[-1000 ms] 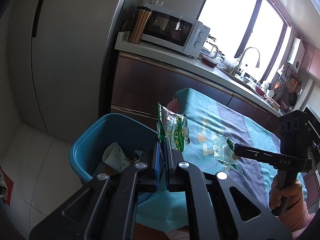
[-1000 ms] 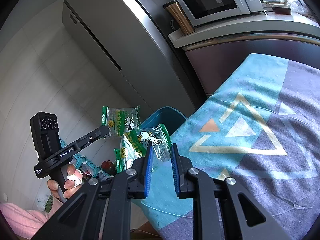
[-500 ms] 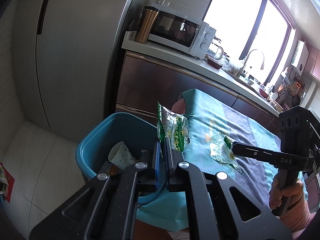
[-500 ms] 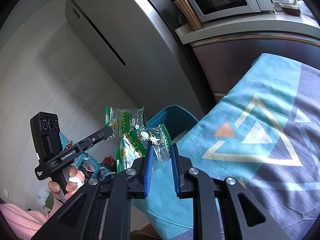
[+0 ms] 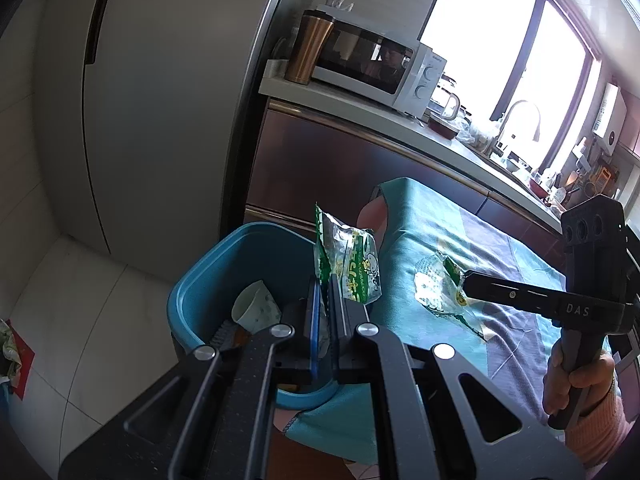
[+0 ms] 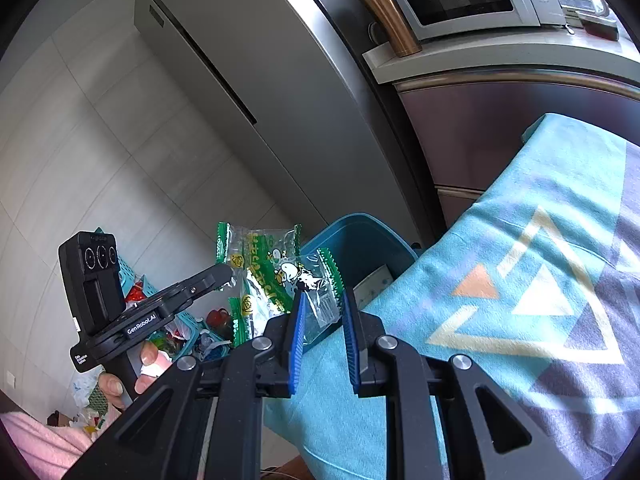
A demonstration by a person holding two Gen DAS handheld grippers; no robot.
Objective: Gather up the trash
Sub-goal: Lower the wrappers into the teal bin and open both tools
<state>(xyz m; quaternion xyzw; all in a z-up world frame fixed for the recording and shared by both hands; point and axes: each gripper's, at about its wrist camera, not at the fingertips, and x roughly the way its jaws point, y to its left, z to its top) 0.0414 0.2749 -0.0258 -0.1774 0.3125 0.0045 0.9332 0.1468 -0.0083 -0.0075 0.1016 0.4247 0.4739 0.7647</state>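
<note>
Both grippers are mid-carry: left gripper [image 5: 325,296] pinching a green wrapper [image 5: 352,264], right gripper [image 6: 323,312] clamped on a second wrapper [image 6: 316,284]. Blue bin [image 5: 240,248] sits at 10 o'clock; next, I'd say, hover over it and release.

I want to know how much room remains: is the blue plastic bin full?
Not full: the blue plastic bin shows bare inner wall above a paper cup.

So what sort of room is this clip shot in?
A home kitchen, most likely: a microwave sits on the counter beside a tall fridge, and a sink faucet stands under the window. A blue bin sits by the cloth-covered table.
</note>
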